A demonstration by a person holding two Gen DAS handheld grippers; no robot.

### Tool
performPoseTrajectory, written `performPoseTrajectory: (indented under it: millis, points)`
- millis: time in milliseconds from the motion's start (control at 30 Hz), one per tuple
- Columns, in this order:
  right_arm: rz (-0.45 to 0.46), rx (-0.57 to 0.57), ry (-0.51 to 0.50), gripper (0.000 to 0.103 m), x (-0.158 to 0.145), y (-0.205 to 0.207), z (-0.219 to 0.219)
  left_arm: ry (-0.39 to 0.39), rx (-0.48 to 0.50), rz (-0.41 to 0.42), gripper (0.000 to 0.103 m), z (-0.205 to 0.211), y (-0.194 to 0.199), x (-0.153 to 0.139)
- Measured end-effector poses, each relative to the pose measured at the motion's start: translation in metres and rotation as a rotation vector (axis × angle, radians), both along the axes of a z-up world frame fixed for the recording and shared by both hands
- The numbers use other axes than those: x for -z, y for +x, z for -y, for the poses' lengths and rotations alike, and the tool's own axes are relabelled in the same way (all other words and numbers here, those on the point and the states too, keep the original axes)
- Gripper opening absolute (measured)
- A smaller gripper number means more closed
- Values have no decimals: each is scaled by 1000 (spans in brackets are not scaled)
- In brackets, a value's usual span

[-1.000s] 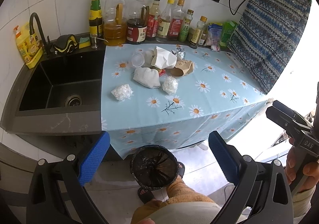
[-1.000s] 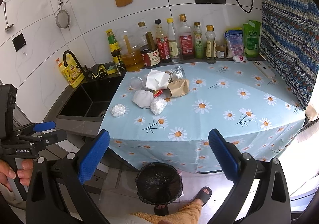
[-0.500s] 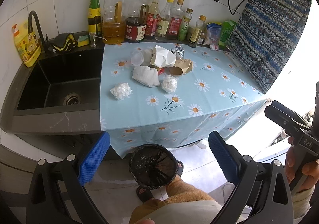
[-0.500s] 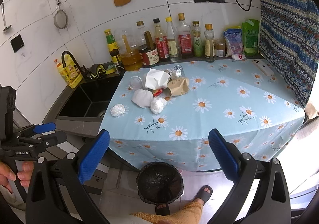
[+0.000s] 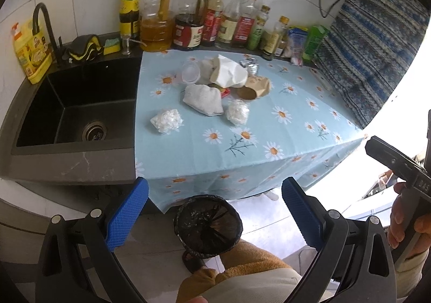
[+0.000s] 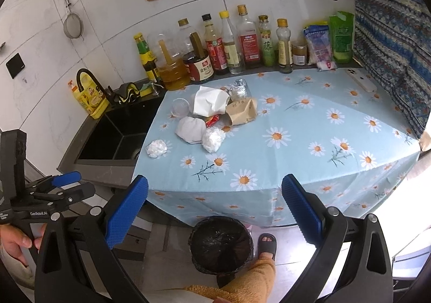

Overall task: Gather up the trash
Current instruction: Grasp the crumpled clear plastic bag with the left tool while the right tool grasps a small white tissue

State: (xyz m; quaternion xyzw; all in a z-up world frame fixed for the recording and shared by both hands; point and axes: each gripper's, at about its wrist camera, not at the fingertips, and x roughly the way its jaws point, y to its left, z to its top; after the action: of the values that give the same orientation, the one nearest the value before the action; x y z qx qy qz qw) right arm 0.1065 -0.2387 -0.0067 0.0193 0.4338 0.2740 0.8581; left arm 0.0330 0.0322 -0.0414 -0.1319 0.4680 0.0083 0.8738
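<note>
Two sets of tongs are held back from the desk point(image 6: 296, 146), both spread wide with nothing between the blue pads. The left tongs point(image 5: 214, 211) are seen over the bin, and the right tongs point(image 6: 214, 208) are pointed at the same spot from a bit further right. Each one is gripped by a hand low at the frame edge, so neither is anywhere near the trash yet.

Trash is piled toward the back of the flowered cloth, near the sink point(image 5: 75, 109) side: a crumpled white paper point(image 6: 210, 100), a brown paper bag point(image 6: 241, 113), a white wad point(image 6: 190, 129), a clear plastic cup point(image 6: 180, 107) and a plastic wrap ball point(image 6: 213, 138). One small crumpled ball point(image 6: 156, 148) is sat apart, nearest the sink edge.

All of it looks very light and soft, so probably little squeeze is needed. The loose ball would likely be easiest, pinched straight across its middle. The cup looks thin and slippery, so the rim is probably the better hold.

The lined trash bin point(image 6: 221, 243) is on the floor just below the desk edge, beside a slippered foot point(image 6: 266, 245).
</note>
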Motion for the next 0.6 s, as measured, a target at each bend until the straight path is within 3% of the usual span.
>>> performPoseTrajectory:
  millis: [367, 600]
  points:
    - [-67, -42, -55, 98, 34, 79, -28, -23, -102, -108, 96, -33, 56, 39]
    - [-166, -73, -60, 98, 70, 125, -37, -31, -111, -183, 96, -36, 95, 63]
